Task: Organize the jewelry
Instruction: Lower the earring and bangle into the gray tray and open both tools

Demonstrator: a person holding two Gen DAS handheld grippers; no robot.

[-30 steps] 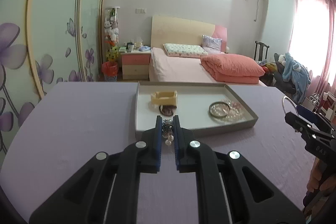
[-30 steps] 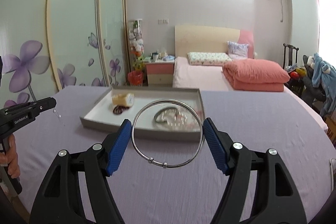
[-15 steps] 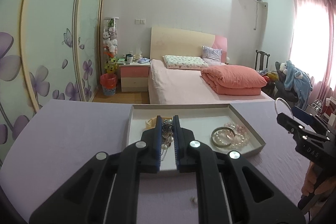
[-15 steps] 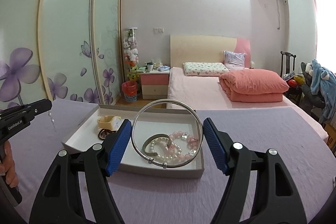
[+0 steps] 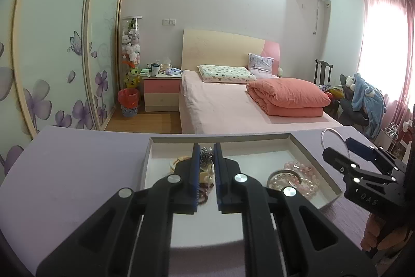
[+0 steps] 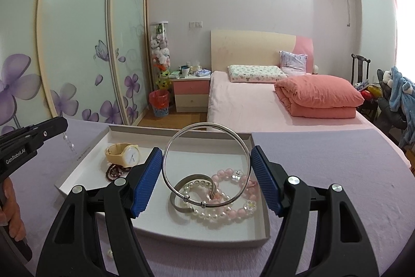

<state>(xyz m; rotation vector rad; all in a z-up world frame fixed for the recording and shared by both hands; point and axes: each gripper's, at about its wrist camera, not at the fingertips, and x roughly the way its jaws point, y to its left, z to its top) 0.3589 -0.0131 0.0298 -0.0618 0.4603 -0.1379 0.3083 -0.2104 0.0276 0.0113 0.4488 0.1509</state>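
Right gripper [image 6: 206,173], nearest the lens: blue pads spread wide, clamped on a silver bangle [image 6: 206,165] that stands upright between them, held above the tray's near half. Left gripper [image 5: 206,168]: pads drawn nearly together, pinching a small beaded piece [image 5: 205,160] whose kind cannot be told; part of it hangs down between the pads over the tray's left half. In the right wrist view a clear dangling strand [image 6: 68,142] hangs from this gripper's tip at the tray's left edge. The tray [image 6: 160,131], shallow, grey-rimmed and white inside, sits on a lilac tabletop [image 6: 324,173]. Just outside the tray's near left corner, one loose pale bead [image 6: 110,254] lies on the cloth. Inside the tray, near-right part: an open silver cuff [image 6: 193,188] touching a pearl bracelet [image 6: 207,209], which overlaps a pink bead bracelet [image 6: 233,199] with small flower charms. In the tray's left part: a dark red bead string [image 6: 114,171], and just behind it, touching, a cream-strapped watch [image 6: 124,155] with its face up. Beyond the tray's far rim: a bed [image 6: 246,105] with a folded coral quilt [image 6: 319,98], a pink nightstand [image 6: 192,92] to the bed's left, and a red bin [image 6: 159,103] beside that.
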